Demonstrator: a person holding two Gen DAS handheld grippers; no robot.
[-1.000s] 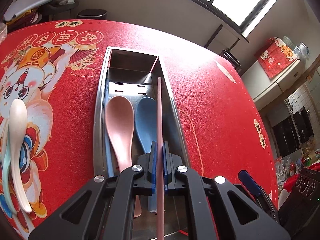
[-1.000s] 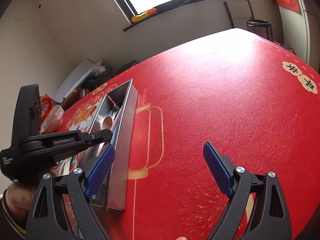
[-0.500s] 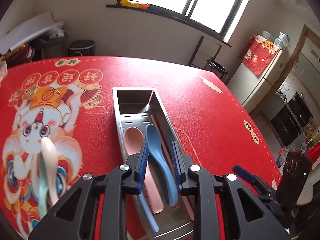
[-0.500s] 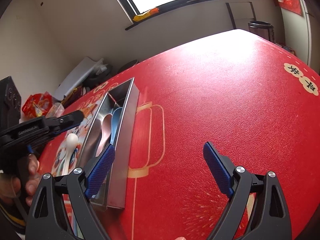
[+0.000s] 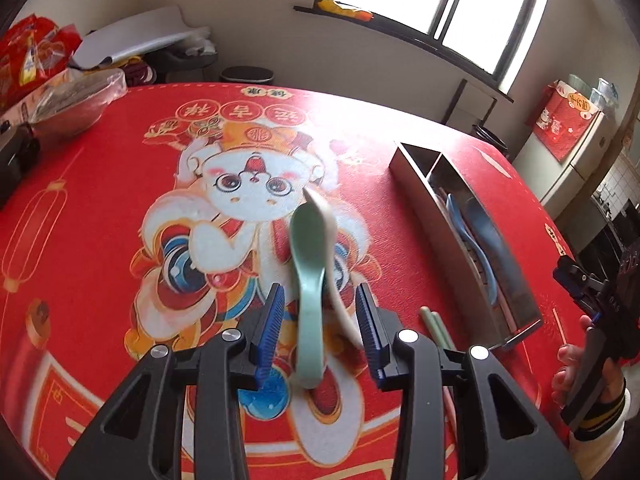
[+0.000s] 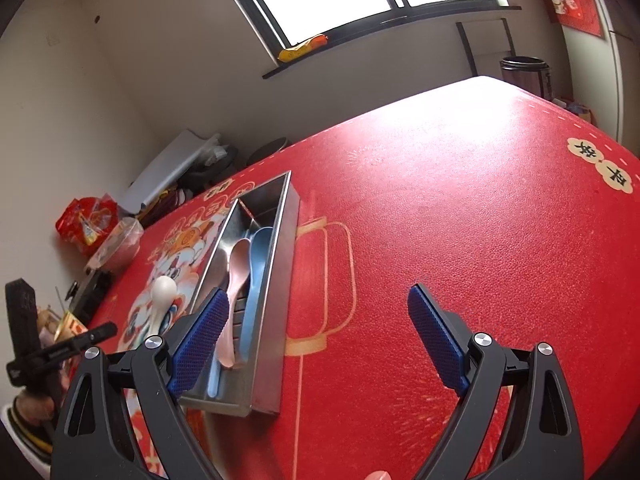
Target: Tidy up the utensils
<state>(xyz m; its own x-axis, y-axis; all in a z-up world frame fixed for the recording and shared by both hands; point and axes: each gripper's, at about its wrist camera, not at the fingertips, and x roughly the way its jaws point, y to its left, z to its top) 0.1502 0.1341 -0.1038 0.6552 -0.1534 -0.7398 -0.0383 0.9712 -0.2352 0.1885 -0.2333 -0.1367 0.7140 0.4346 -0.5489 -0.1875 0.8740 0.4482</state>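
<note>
A steel utensil tray (image 5: 416,200) lies on the red tablecloth and holds a pink spoon (image 6: 239,264), a blue spoon (image 6: 260,248) and chopsticks. A green spoon (image 5: 308,280) and a cream spoon (image 5: 334,272) lie overlapped on the cloth left of the tray. My left gripper (image 5: 320,320) is open, its fingers on either side of the two spoons' handles. Green chopsticks (image 5: 434,326) lie on the cloth by its right finger. My right gripper (image 6: 316,336) is open and empty, right of the tray (image 6: 280,280). The cream spoon (image 6: 162,300) also shows there.
A plastic-covered bowl (image 5: 76,108) and red snack bags (image 5: 28,56) sit at the table's far left. A black device (image 5: 12,160) lies at the left edge. The person's right hand and gripper (image 5: 592,320) show at the right. A bin (image 6: 524,72) stands beyond the table.
My left gripper let go of the pink chopstick in the tray, opened, and swung left from over the tray to over the two spoons on the cloth. The right gripper has stayed still.
</note>
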